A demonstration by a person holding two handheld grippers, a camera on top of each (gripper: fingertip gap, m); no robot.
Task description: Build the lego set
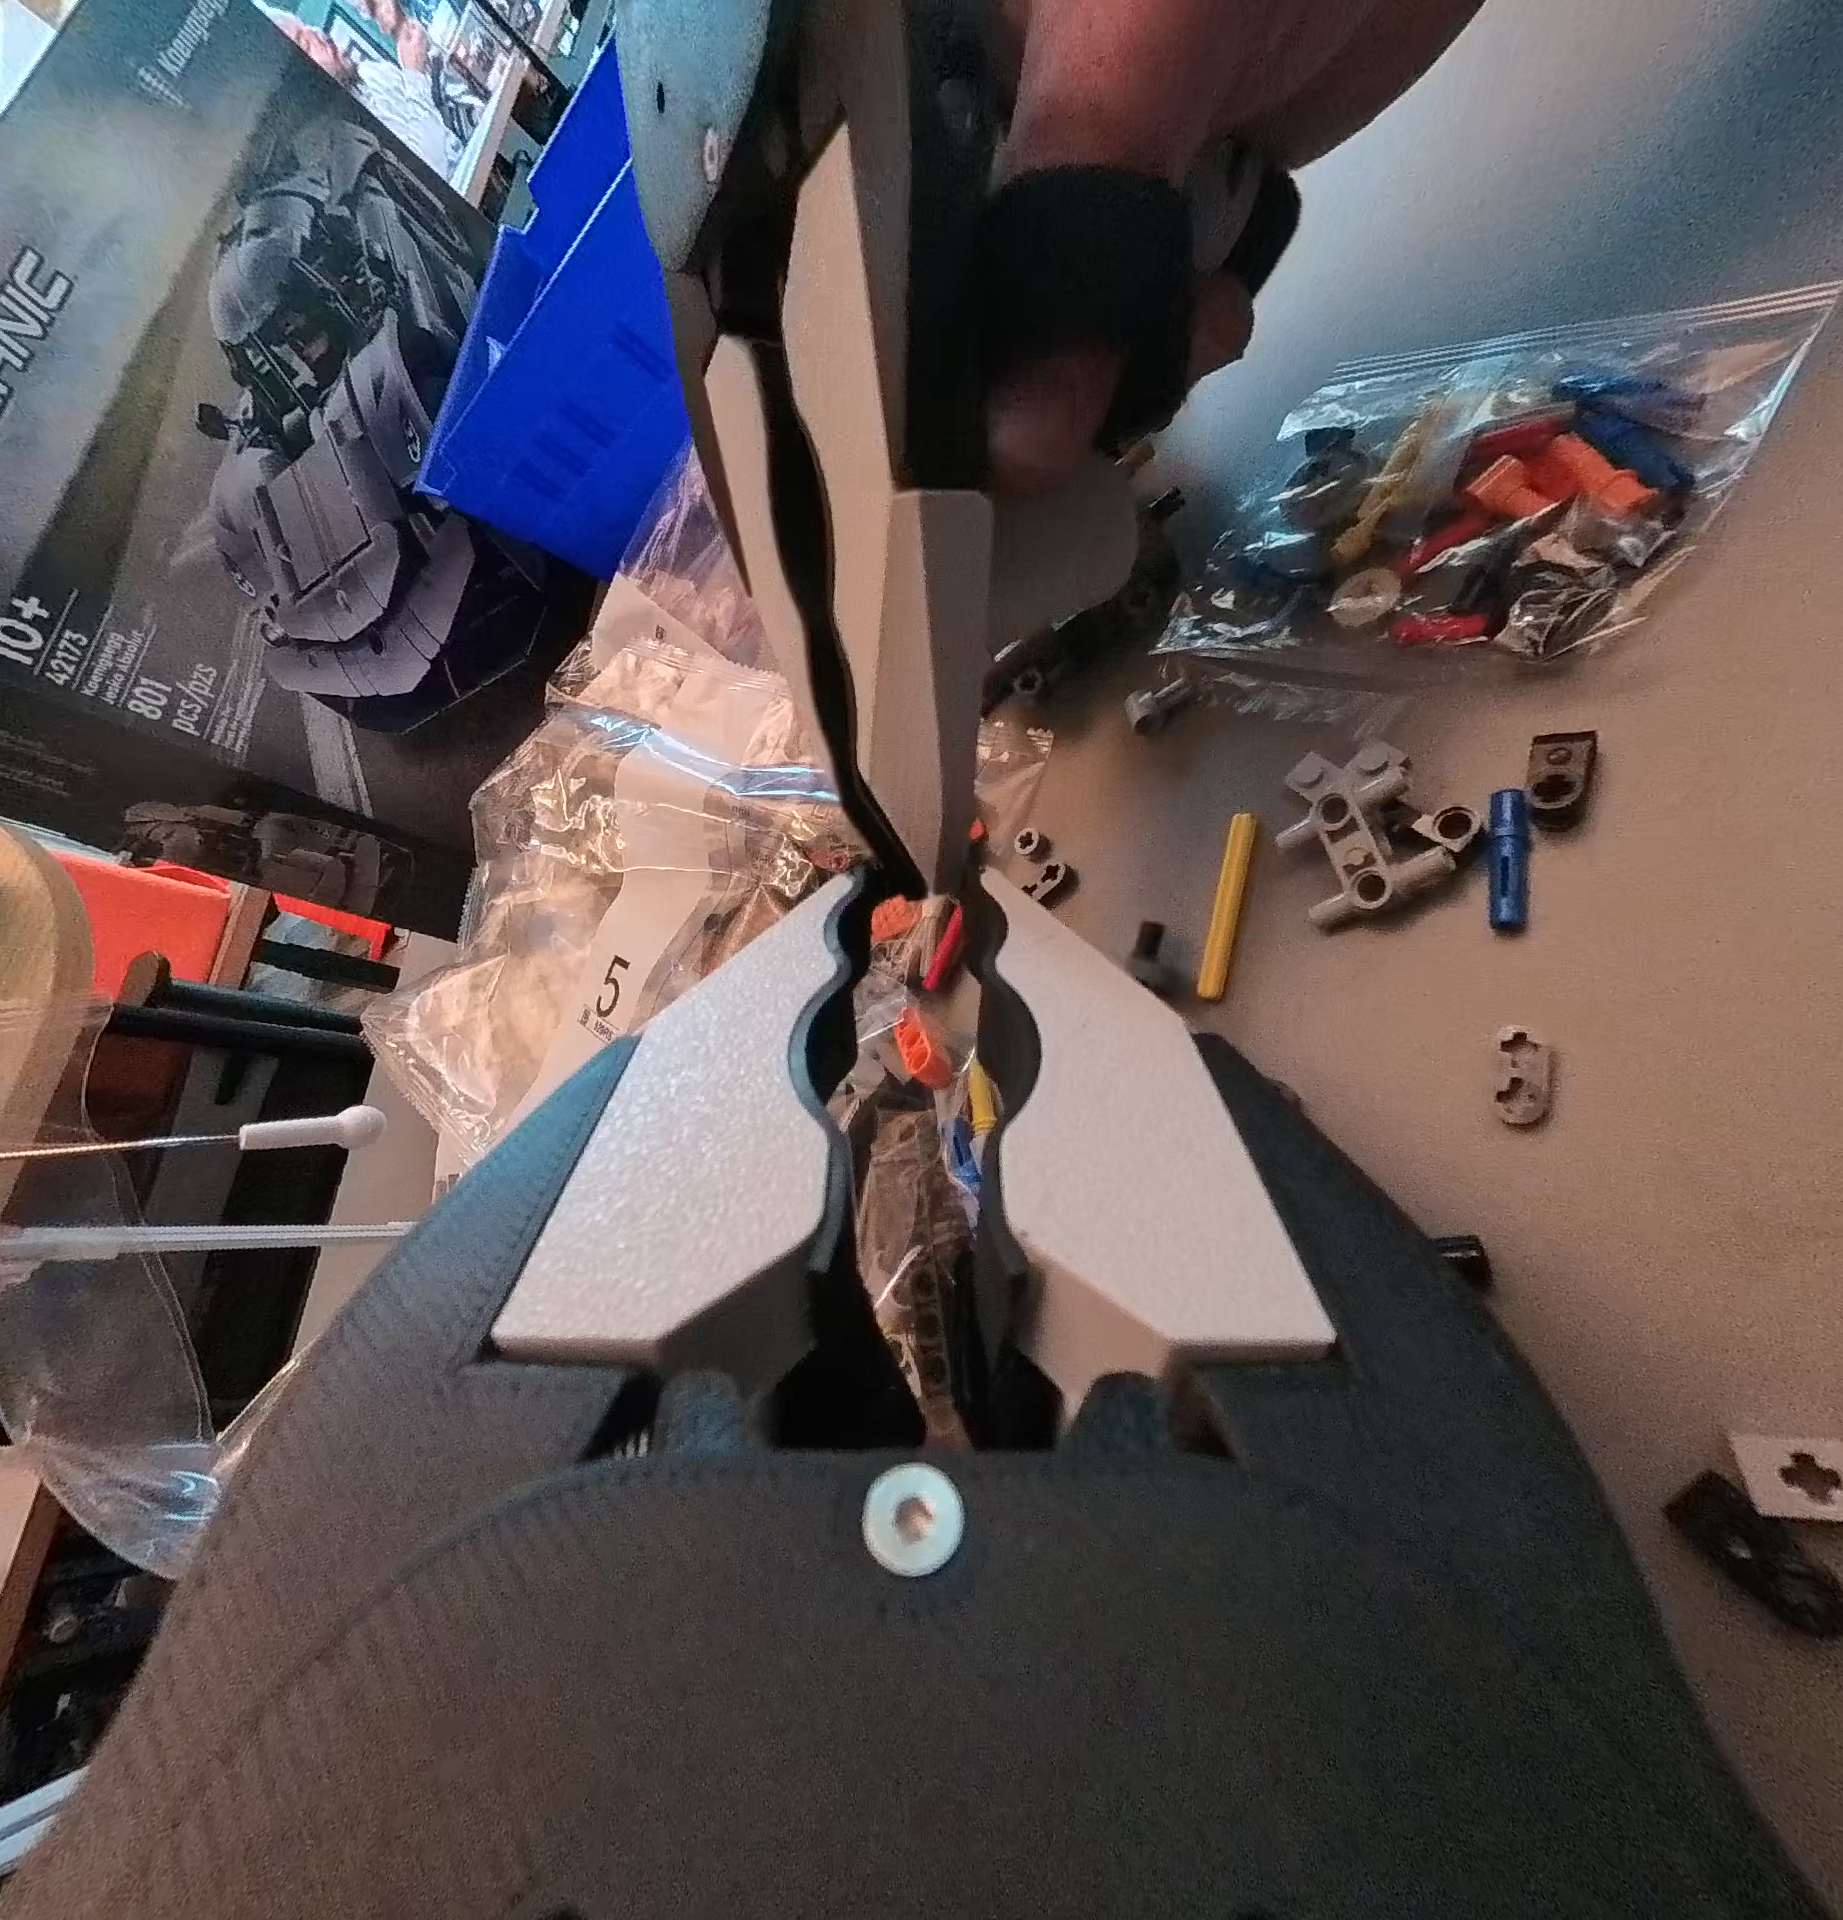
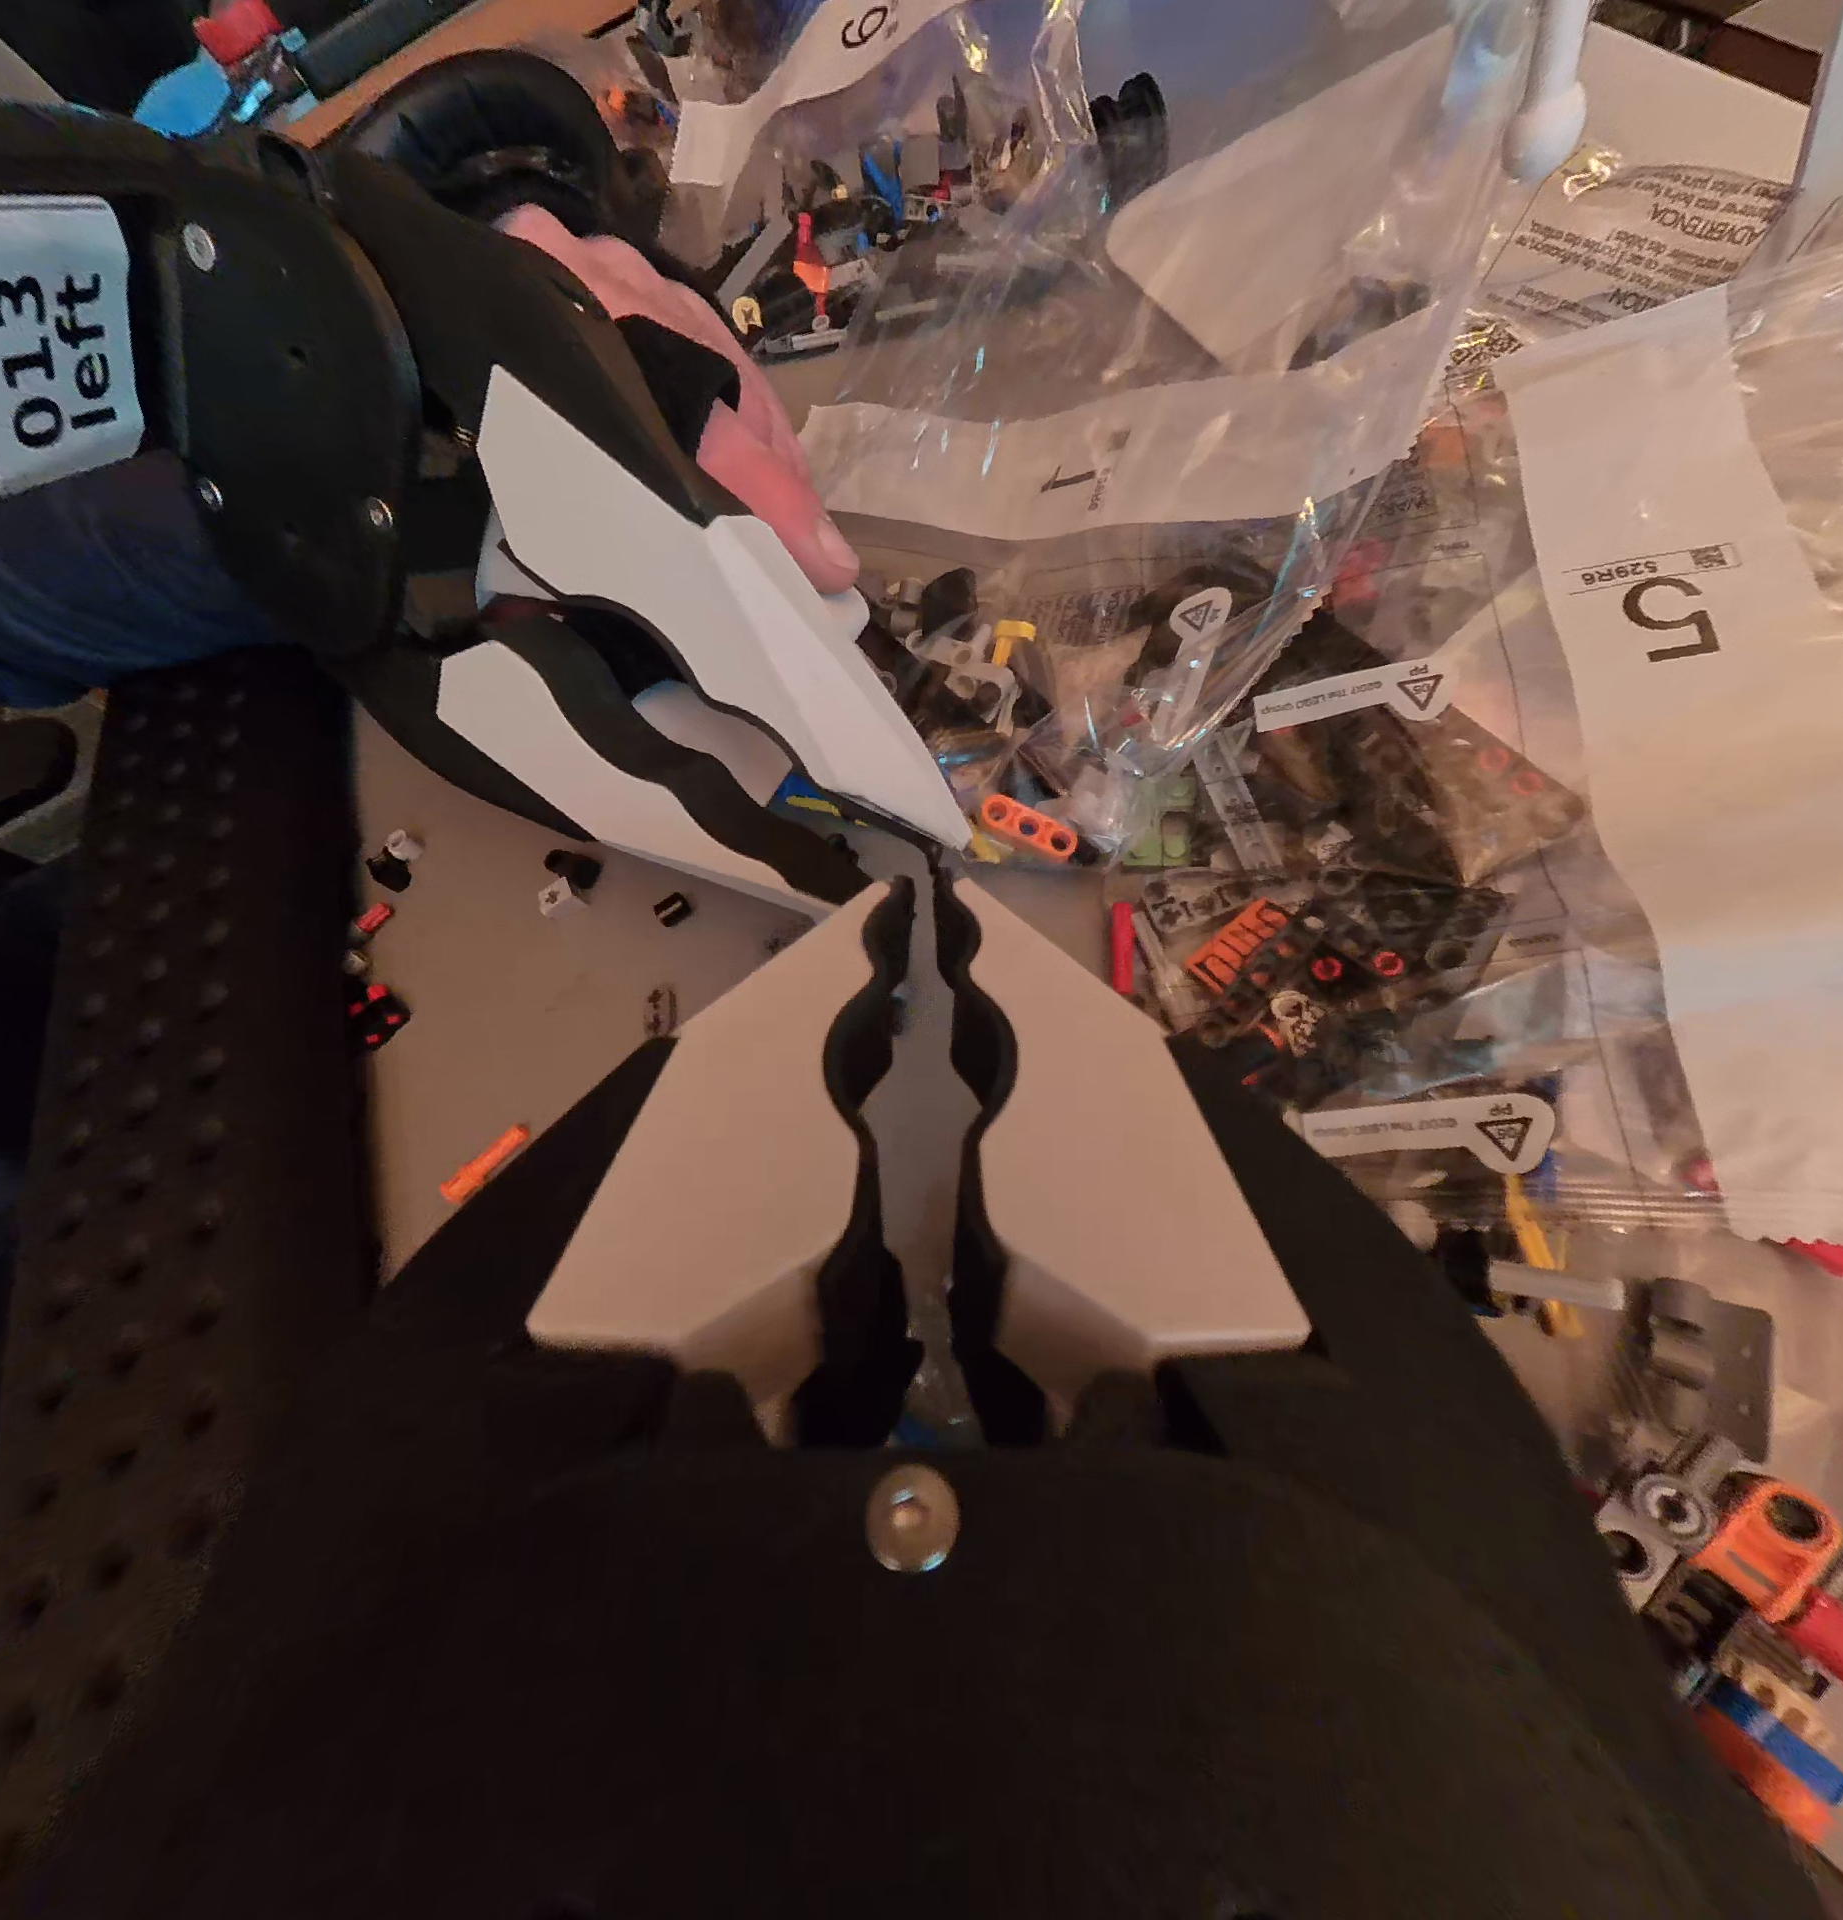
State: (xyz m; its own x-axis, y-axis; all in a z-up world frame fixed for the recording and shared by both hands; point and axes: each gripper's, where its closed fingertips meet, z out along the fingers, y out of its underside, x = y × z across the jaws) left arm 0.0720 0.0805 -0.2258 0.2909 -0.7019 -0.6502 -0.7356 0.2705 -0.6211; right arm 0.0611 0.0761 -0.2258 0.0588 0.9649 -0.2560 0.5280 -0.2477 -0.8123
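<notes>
A small clear bag of lego parts point(image 1: 917, 1049) lies between both grippers; orange, yellow and blue pieces show inside it. My left gripper point(image 1: 922, 896) is shut on the bag's plastic. My right gripper point(image 1: 938, 878) comes down from above, tip to tip with the left, also pinched on it. In the right wrist view the right gripper point(image 2: 927, 896) is closed on the film at the bag's point(image 2: 1093, 800) corner. The left gripper point(image 2: 948, 836) reaches in from the upper left and meets it there. The pinch point itself is hidden.
A zip bag of coloured parts point(image 1: 1499, 499), a grey connector cluster point(image 1: 1364, 842), a yellow axle point(image 1: 1229, 904) and a blue pin point(image 1: 1507, 857) lie right. The set box point(image 1: 221, 416) and blue bin point(image 1: 574, 364) stand left. Numbered bags point(image 2: 1665, 727), a small assembly point(image 2: 1748, 1558) and a black studded plate point(image 2: 200, 1039) surround. Less than 4 cm separates the two grippers' tips.
</notes>
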